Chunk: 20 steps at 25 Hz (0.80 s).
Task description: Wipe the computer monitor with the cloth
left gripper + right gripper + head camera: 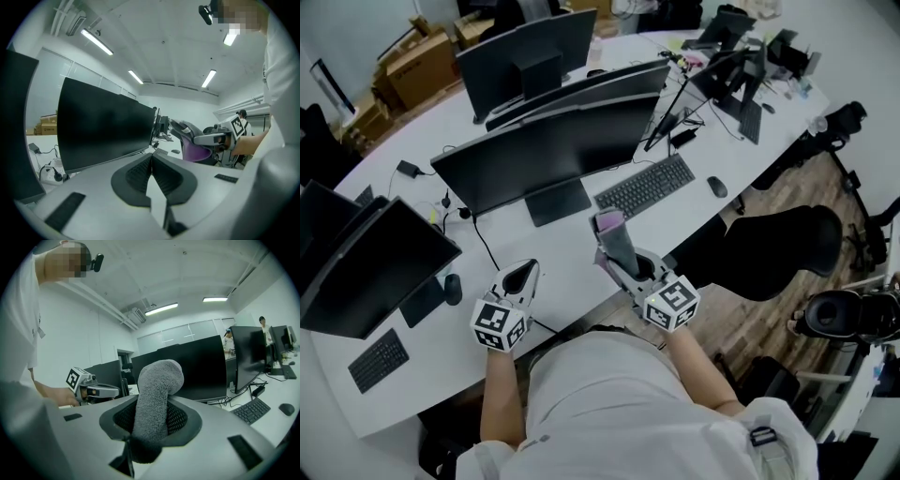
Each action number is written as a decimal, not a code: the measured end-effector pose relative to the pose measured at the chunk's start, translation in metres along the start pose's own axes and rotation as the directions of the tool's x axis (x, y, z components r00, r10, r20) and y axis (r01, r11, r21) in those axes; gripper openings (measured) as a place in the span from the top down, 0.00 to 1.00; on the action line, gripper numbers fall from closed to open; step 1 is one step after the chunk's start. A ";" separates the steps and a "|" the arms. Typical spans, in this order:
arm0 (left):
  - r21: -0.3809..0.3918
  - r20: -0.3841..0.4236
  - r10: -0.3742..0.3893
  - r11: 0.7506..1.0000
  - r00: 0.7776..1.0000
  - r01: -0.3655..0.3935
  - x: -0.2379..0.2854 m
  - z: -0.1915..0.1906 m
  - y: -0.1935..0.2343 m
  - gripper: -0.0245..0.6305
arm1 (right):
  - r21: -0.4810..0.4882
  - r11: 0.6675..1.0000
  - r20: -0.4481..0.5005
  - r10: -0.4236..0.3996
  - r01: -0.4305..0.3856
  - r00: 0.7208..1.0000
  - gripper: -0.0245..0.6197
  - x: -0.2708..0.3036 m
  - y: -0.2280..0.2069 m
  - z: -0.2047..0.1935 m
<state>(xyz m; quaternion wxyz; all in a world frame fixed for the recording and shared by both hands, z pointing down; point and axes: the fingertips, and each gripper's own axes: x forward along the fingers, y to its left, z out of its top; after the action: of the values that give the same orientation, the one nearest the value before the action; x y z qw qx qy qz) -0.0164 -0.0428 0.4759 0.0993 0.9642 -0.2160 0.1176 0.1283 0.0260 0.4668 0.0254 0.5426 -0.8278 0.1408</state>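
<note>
- Down at the near edge of the white desk [577, 281], both grippers are held out side by side in front of the person's torso, marker cubes facing back toward the body.
- Right gripper [607, 242] first: its jaws are clamped on the cloth [158, 380], a thick, fluffy grey roll that stands up between the ribbed pads and bulges out past the tips.
- From the head view, that cloth pokes out of the jaw tips with a purplish fold showing, aimed toward the foot of the screen ahead.
- And there's the computer monitor [546, 155], wide and dark, standing on a flat foot just beyond the grippers.
- Cloth and screen are near each other but apart, with no contact between them.
- Over to the left gripper [152, 161]: jaws pressed together, the two dark pads meeting in a thin line, nothing caught between them.
- It sits a little to the left of its partner and well short of the screen.
- In its own view the dark panel fills the left side, and the other gripper with its cloth shows off to the right.
- A black keyboard [645, 186] lies on the desk just right of the monitor's foot.
- A mouse [716, 187] sits farther right, close to the desk's edge.
- Another dark screen [366, 262] stands at the far left, and more are lined up behind the main one.
- A black office chair [778, 248] stands on the wood floor to the person's right, near the desk.
</note>
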 end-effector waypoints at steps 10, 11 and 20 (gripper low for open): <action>-0.036 0.016 -0.003 0.999 1.000 0.003 -0.001 0.002 -0.007 0.96 | 0.035 0.999 0.001 0.004 -0.004 1.000 0.77 -0.005 0.002 -0.007; -0.033 0.014 -0.004 0.999 1.000 0.004 -0.001 0.002 -0.008 0.96 | 0.036 0.999 0.002 0.004 -0.004 1.000 0.77 -0.006 0.001 -0.008; -0.025 0.017 0.008 1.000 1.000 -0.008 0.000 0.008 -0.017 0.96 | 0.023 1.000 0.000 0.007 -0.007 1.000 0.77 -0.015 0.001 -0.008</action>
<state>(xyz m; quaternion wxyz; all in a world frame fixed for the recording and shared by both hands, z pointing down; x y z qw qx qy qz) -0.0078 -0.0292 0.4658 0.1091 0.9630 -0.2222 0.1069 0.1329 0.0415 0.4717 0.0188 0.5397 -0.8281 0.1506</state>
